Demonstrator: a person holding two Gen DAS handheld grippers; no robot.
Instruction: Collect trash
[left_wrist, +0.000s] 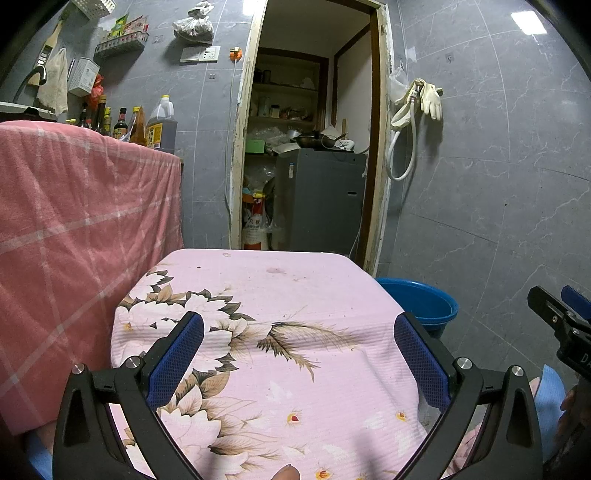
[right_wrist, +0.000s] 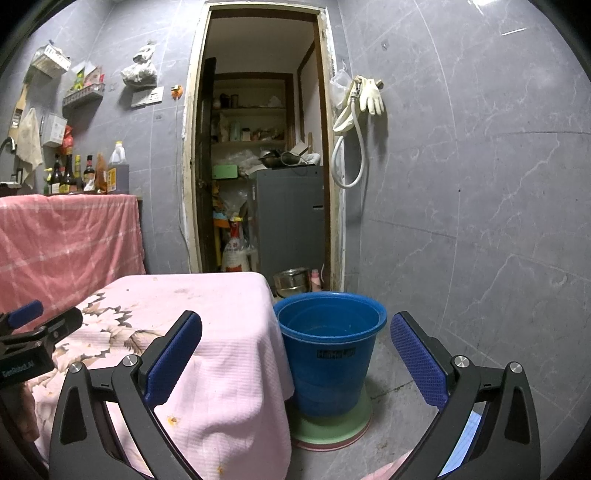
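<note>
No actual trash visible on the table (left_wrist: 295, 295) from either wrist view. The blue bucket (right_wrist: 330, 347) sits dead ahead between the right gripper (right_wrist: 295, 354) jaws, off right of the left gripper (left_wrist: 299, 354). Both jaws wide open, holding nothing; right's nearer.

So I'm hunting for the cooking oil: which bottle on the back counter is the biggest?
The clear jug with the yellow cap, at the right end of the row; the other bottles beside it are slim and dark.
</note>
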